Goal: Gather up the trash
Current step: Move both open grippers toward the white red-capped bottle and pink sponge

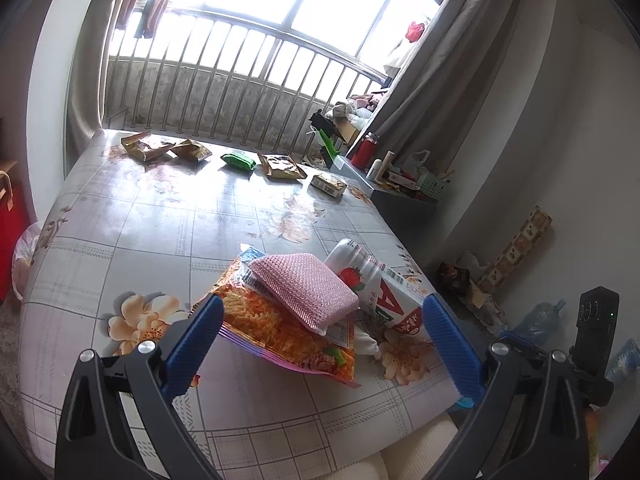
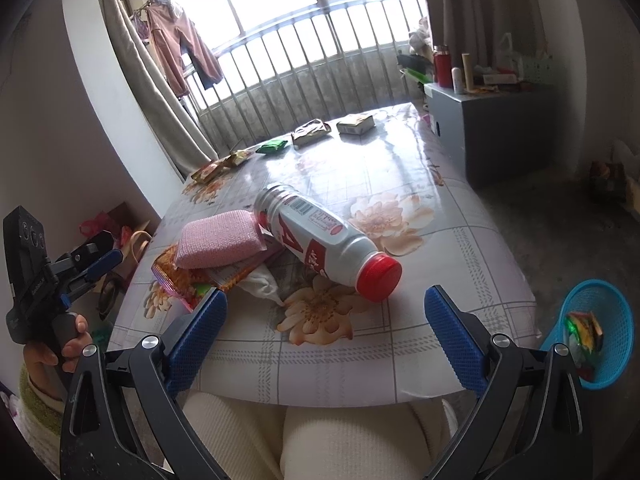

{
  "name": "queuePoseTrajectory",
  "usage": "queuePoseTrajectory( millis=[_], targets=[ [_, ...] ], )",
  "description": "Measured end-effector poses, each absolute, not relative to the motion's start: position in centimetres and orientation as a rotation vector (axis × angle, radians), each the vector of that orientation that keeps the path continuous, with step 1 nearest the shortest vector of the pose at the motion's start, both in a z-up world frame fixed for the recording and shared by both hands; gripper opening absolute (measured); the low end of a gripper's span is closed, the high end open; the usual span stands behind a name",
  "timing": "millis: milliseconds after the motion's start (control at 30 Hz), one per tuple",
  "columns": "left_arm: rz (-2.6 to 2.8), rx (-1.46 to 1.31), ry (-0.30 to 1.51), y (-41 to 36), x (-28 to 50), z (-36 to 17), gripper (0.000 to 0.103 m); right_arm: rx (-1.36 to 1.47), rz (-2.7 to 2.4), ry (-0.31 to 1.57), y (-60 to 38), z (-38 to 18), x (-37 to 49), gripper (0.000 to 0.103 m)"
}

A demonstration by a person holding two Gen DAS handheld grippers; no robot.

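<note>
On the flowered surface (image 1: pixel 168 216) by the barred window, trash is lying in a near heap and a far row.

Both the left claw (image 1: pixel 322 330) and right claw (image 2: pixel 326 312) are hanging wide open, gripping nothing. At 12 o'clock from them, a pink sponge (image 2: pixel 218 238) is sitting on an orange noodle wrapper (image 1: pixel 276 328), touching a toppled bottle (image 2: pixel 324 246). Small wrappers (image 1: pixel 280 166) are lining the far edge. Only the right view is showing the blue basket (image 2: pixel 600 300) at 3 o'clock, its contents blurring together, and a hand (image 2: pixel 60 346) gripping the left handle.
</note>
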State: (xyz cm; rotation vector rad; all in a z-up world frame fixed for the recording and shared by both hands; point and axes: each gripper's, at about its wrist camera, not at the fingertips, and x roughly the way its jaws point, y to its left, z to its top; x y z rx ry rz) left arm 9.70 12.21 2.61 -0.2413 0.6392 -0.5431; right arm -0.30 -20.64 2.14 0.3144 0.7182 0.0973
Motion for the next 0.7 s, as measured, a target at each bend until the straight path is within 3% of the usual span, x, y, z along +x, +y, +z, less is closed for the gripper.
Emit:
queuePoseTrajectory(
  millis=[367,567,700],
  targets=[
    [-0.594,-0.238,0.608,12.5,10.1,3.8,0.097,0.284,0.192,0.761,-22.7,2.9,4.4,0.094],
    [-0.694,-0.18,0.712,11.8,13.7,4.6,0.097,0.216,0.344,0.879,-20.5,2.0,10.1,0.093],
    [-0.826,0.018,0.828,8.9,16.3,4.4,0.097,0.143,0.416,0.957,-18.5,1.1,13.0,0.09]
  ],
)
